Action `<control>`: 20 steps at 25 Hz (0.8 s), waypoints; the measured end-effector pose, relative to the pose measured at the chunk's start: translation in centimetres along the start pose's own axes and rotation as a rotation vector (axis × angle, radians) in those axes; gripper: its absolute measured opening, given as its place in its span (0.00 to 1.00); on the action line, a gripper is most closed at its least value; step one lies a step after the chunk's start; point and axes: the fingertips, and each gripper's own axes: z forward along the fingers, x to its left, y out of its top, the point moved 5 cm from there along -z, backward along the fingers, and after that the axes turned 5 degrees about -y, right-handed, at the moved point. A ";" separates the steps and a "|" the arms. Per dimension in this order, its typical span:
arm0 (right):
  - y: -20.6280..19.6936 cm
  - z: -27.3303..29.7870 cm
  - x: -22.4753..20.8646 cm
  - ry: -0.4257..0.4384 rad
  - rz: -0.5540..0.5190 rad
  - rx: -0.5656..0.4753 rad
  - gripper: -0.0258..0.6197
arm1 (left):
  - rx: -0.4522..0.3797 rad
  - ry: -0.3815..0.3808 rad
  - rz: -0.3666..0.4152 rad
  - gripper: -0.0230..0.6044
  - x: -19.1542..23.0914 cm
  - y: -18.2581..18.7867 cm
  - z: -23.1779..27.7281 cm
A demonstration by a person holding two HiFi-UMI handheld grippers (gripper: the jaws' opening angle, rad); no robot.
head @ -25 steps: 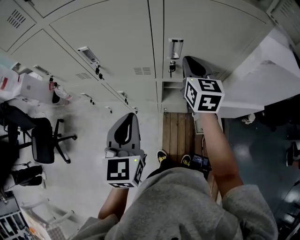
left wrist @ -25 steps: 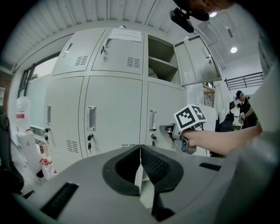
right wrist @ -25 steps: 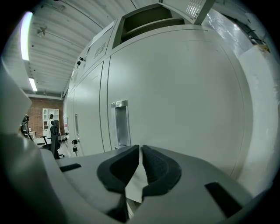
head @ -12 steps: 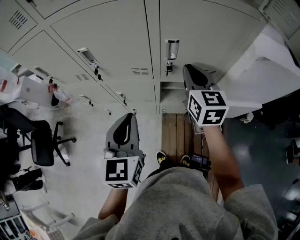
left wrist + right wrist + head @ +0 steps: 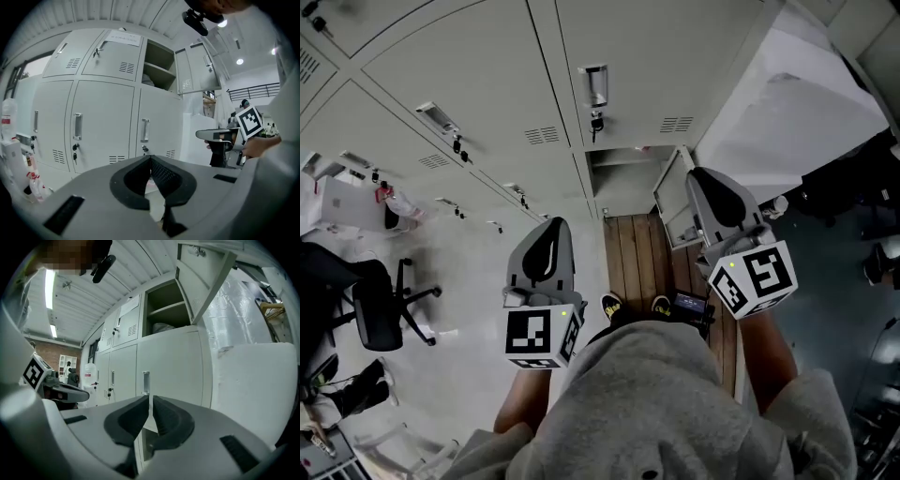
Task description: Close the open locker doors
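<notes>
A wall of grey lockers (image 5: 487,84) fills the head view. A bottom locker (image 5: 622,176) stands open, its door (image 5: 674,200) swung out to the right. An upper locker (image 5: 158,65) is open too, with its door (image 5: 200,66) swung right; in the right gripper view this open locker (image 5: 165,310) and door (image 5: 202,268) are overhead. My left gripper (image 5: 551,227) hangs shut and empty, well back from the lockers. My right gripper (image 5: 705,176) is shut and empty, just right of the bottom door. The jaws meet in the left gripper view (image 5: 150,158) and nearly touch in the right gripper view (image 5: 150,397).
A white plastic-wrapped block (image 5: 797,112) stands right of the lockers. Wooden boards (image 5: 637,258) lie under my feet. A black office chair (image 5: 380,305) and boxes (image 5: 347,197) sit at the left. Keys hang from several locker handles (image 5: 597,122).
My right gripper has drawn back from the locker front, down and to the right. The bottom locker's door now shows beside it. The left gripper has hardly moved.
</notes>
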 end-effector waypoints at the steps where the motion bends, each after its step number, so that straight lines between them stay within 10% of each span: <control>1: -0.4 -1.1 -0.5 -0.017 0.004 0.006 0.11 | 0.002 -0.015 0.000 0.05 -0.4 -0.1 0.2; 20: -10.2 -9.1 -6.8 -0.167 0.049 0.195 0.11 | -0.002 -0.129 -0.007 0.06 -6.6 -2.5 2.8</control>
